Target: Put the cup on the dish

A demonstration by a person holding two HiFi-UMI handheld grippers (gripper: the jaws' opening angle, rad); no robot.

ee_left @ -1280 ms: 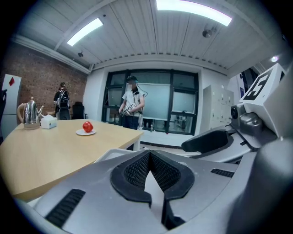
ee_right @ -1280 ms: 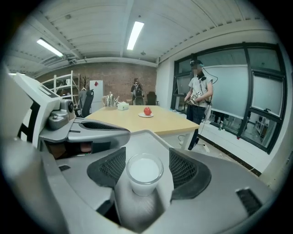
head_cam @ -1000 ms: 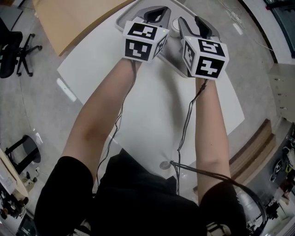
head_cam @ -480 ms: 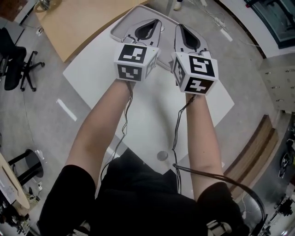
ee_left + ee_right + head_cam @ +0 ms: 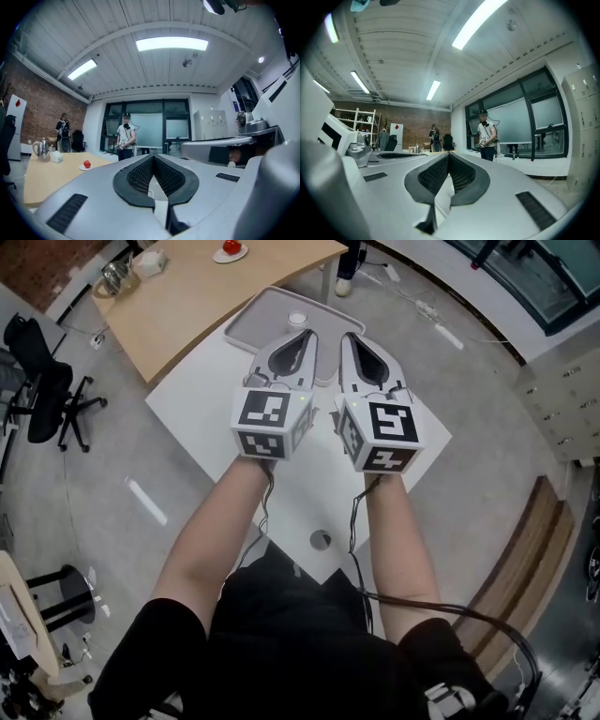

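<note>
A wooden table (image 5: 187, 287) stands beside the white table (image 5: 197, 399). On it are a metal teapot (image 5: 42, 149) and a small red object (image 5: 86, 164). A black office chair (image 5: 42, 395) stands on the floor at the left.

Matt grey plastic left gripper (image 5: 153, 157), wooden desk (image 5: 206, 287)

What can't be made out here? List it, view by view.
Head view: tray near edge, hidden behind the left tongs and right tongs.
Head view: cup, too small to tell what is under it.
Gripper views: tray and cup, out of frame.
</note>
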